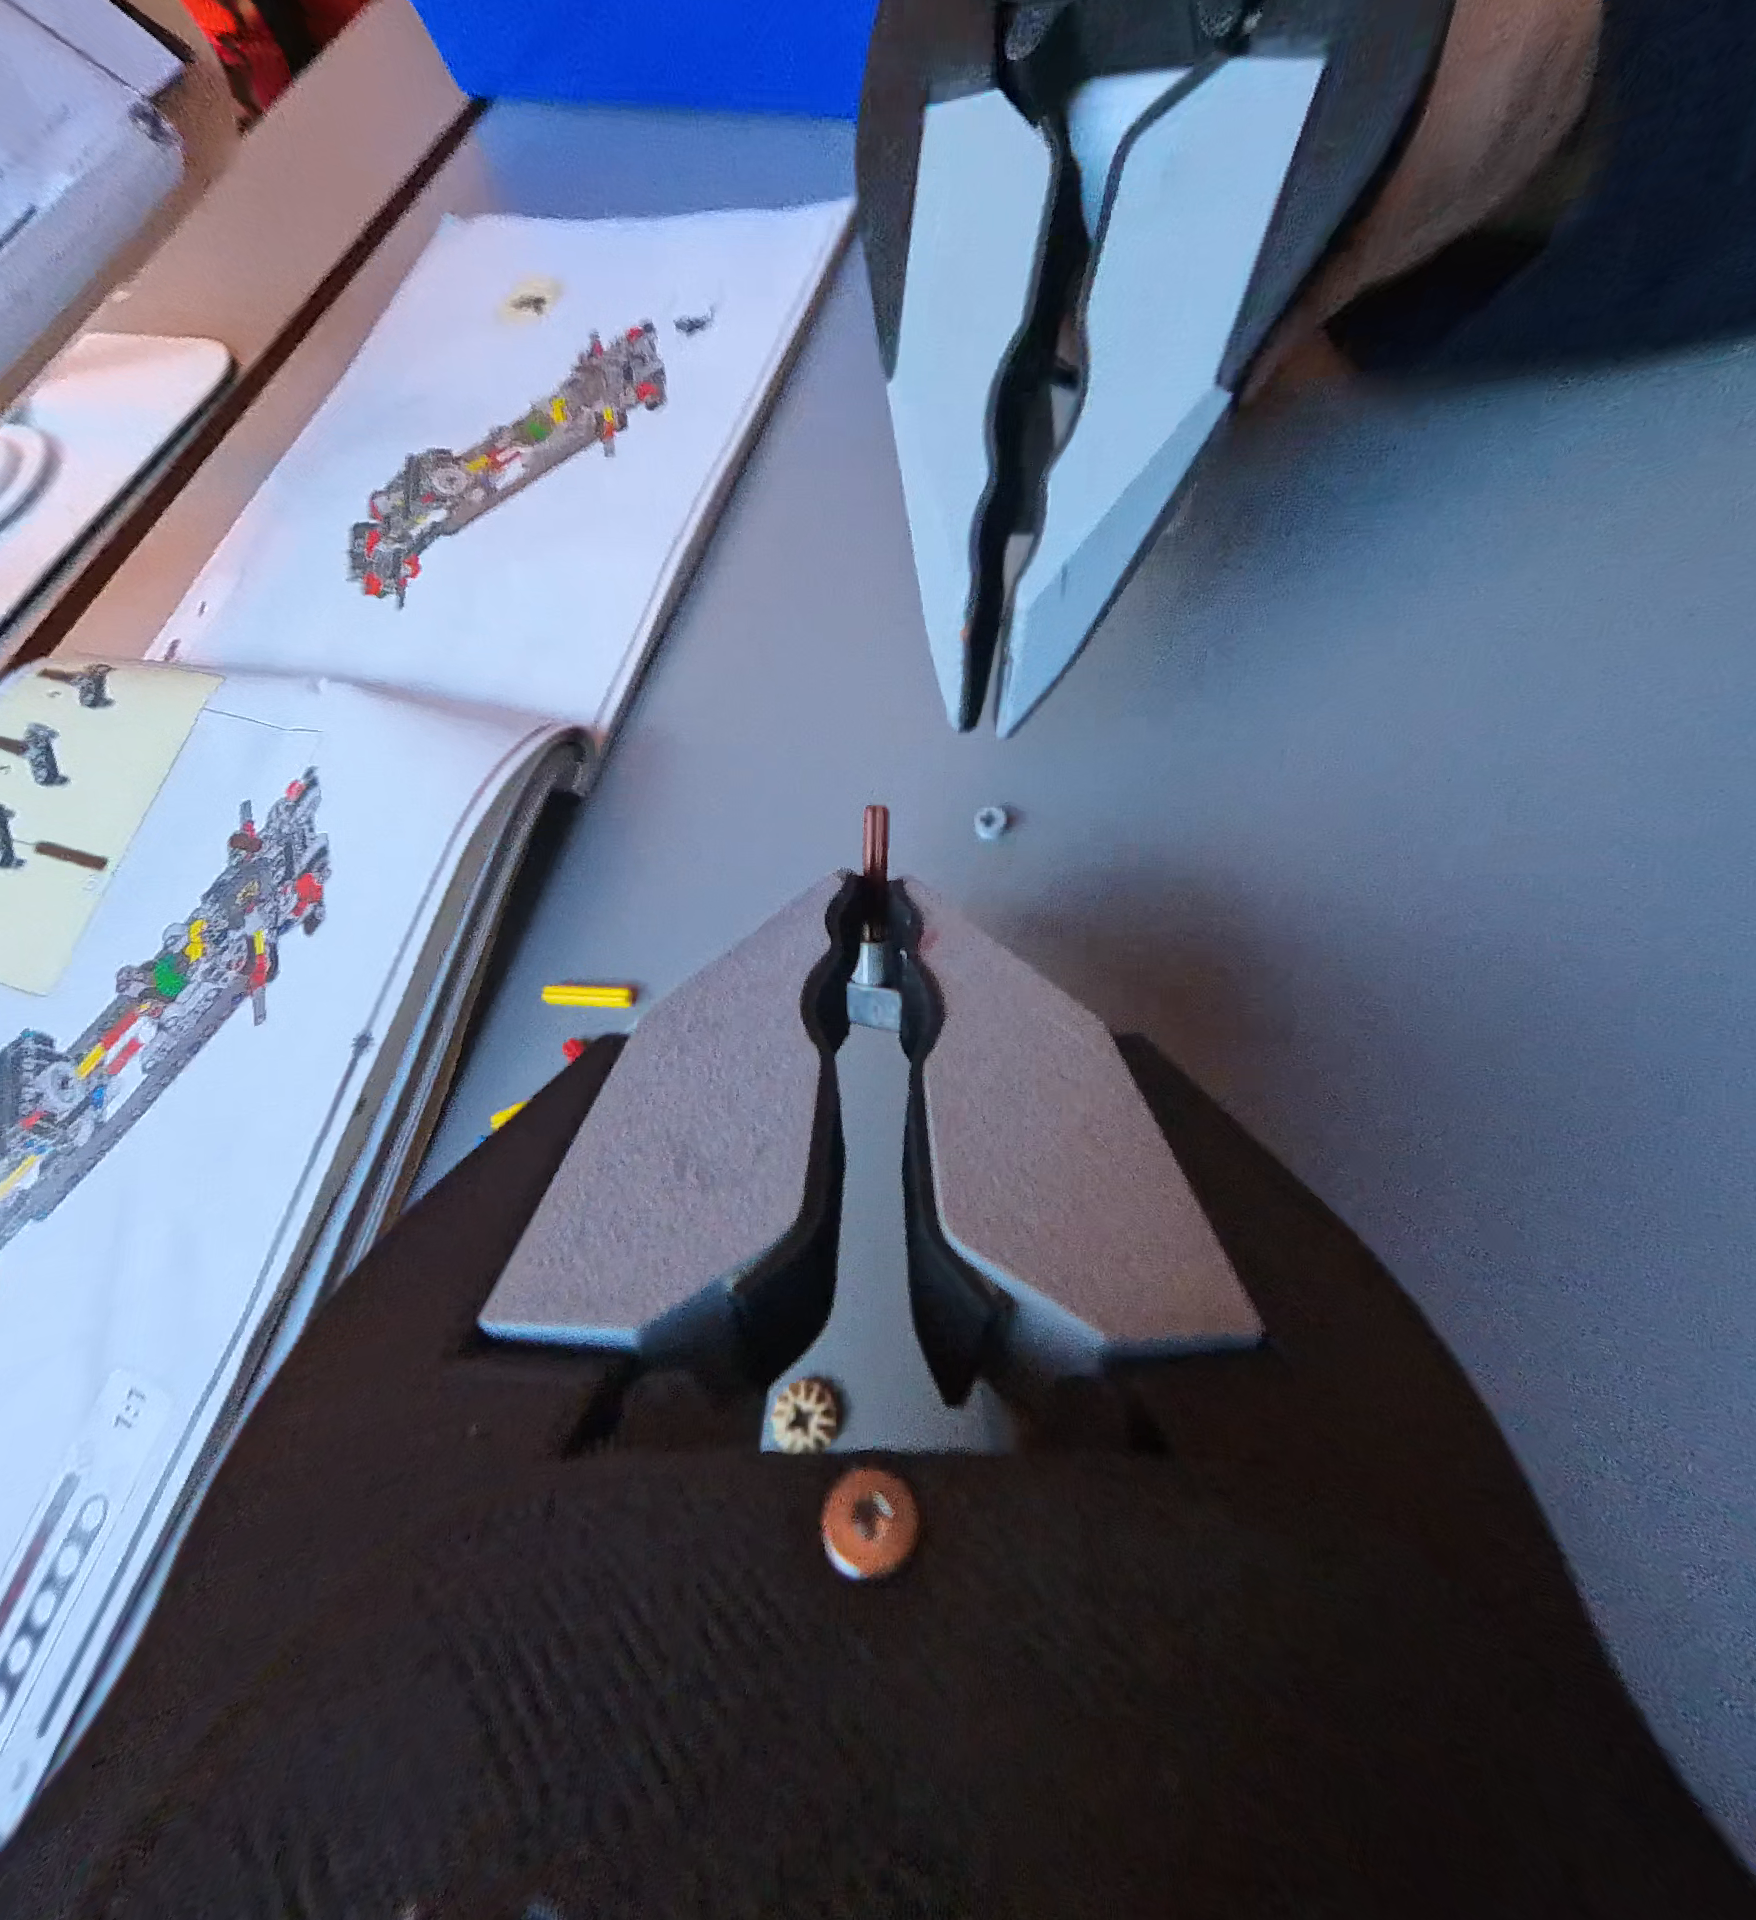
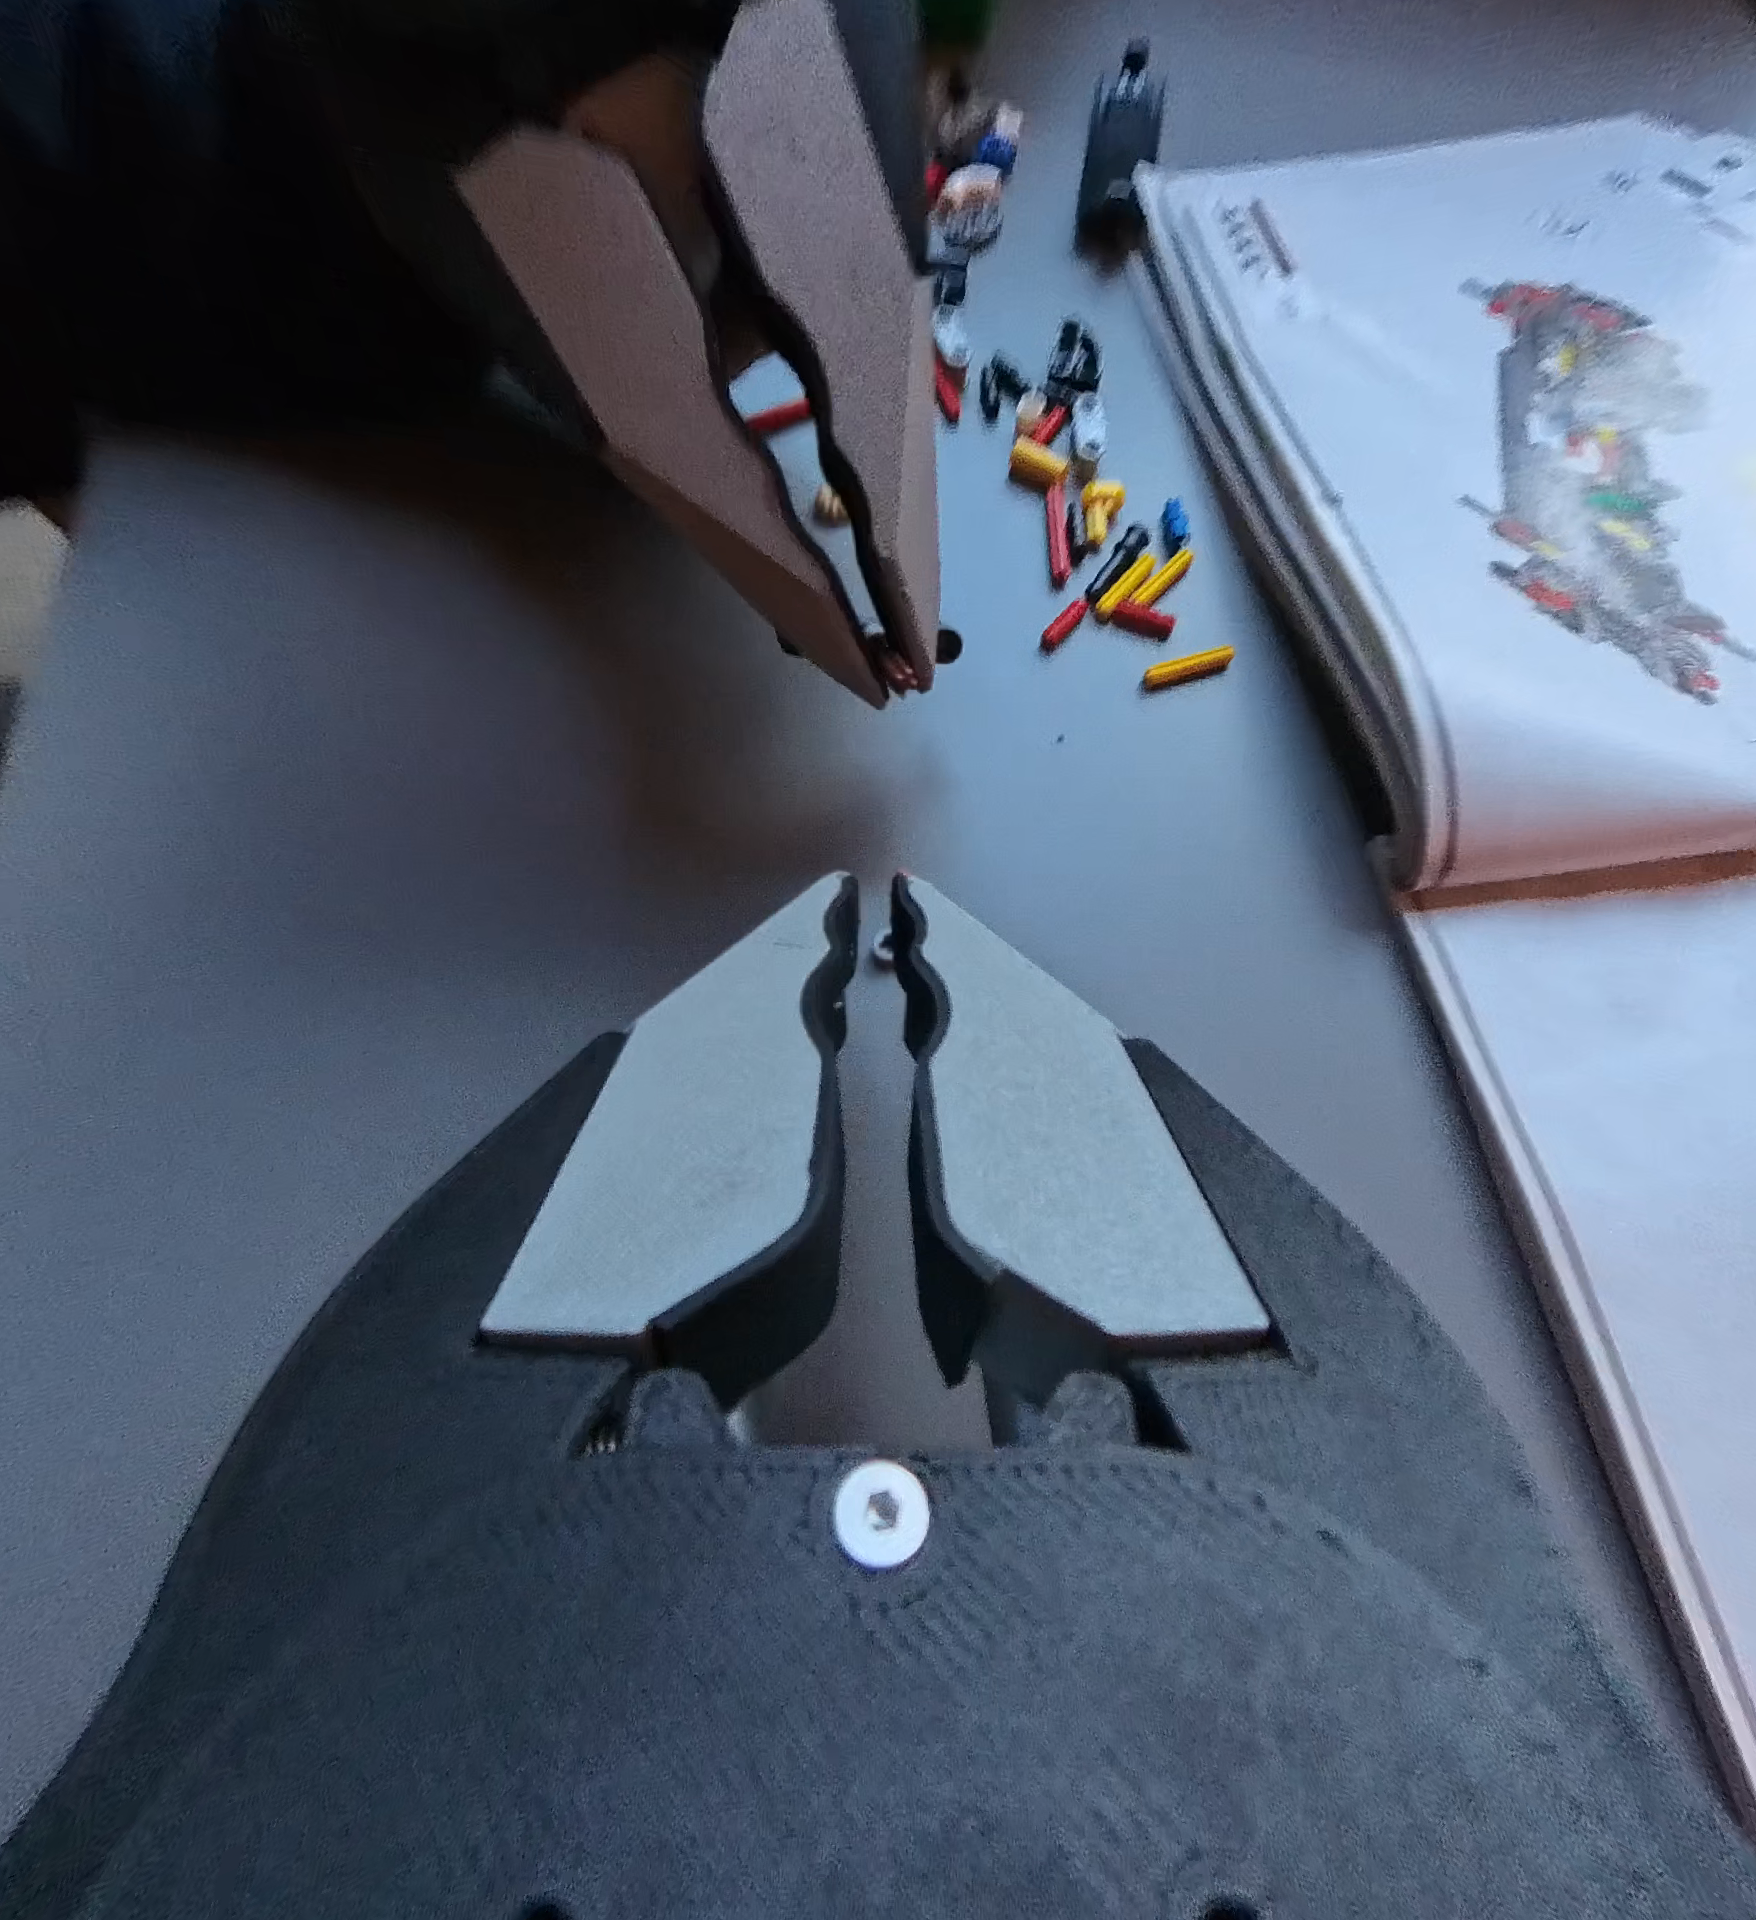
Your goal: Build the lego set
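While your left gripper (image 1: 875, 883) clamps a brown axle (image 1: 875, 844), your right gripper (image 2: 874, 883) hangs slightly parted, empty, a grey bush (image 2: 882, 945) on the worktop (image 2: 334, 831) between its tips.

Matt grey tabletop (image 1: 1373, 935), glossy brown plastic axle (image 1: 875, 844), paper booklet (image 1: 500, 416), rough-printed black tool body (image 2: 853, 1714).

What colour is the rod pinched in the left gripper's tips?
Reddish brown rod; clearest in the left wrist view.

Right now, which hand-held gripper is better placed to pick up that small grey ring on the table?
Right: it looks empty and hangs by the grey ring. Left already grips a brown axle.
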### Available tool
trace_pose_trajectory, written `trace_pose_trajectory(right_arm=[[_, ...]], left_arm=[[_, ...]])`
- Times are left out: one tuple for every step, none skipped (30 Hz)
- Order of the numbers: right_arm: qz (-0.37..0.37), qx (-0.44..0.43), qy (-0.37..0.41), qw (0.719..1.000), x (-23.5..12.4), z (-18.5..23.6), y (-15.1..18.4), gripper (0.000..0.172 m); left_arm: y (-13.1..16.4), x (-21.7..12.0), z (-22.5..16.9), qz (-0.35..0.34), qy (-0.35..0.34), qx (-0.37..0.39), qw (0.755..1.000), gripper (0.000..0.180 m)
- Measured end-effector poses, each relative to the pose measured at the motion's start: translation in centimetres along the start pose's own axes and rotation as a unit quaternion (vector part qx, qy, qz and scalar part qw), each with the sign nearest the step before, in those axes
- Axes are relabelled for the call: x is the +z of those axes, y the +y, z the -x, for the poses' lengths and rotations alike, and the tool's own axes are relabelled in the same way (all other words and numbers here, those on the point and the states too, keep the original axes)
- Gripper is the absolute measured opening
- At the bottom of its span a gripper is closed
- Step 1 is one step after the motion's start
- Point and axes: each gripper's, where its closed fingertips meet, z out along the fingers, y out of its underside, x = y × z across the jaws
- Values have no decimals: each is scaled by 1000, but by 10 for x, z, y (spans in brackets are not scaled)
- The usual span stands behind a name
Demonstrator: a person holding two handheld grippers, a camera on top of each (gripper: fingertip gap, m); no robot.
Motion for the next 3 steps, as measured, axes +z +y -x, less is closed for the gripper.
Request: trace_pose_trajectory(right_arm=[[20,-13,3,1000,4,2,5,4],[38,-23,7,999,7,3,10,5],[53,-27,8,998,10,3,15,6]], left_arm=[[0,1,-4,3,10,0,1000,2],[0,3,-9,3,24,-6,1000,2],[0,4,-12,5,36,-12,999,2]])
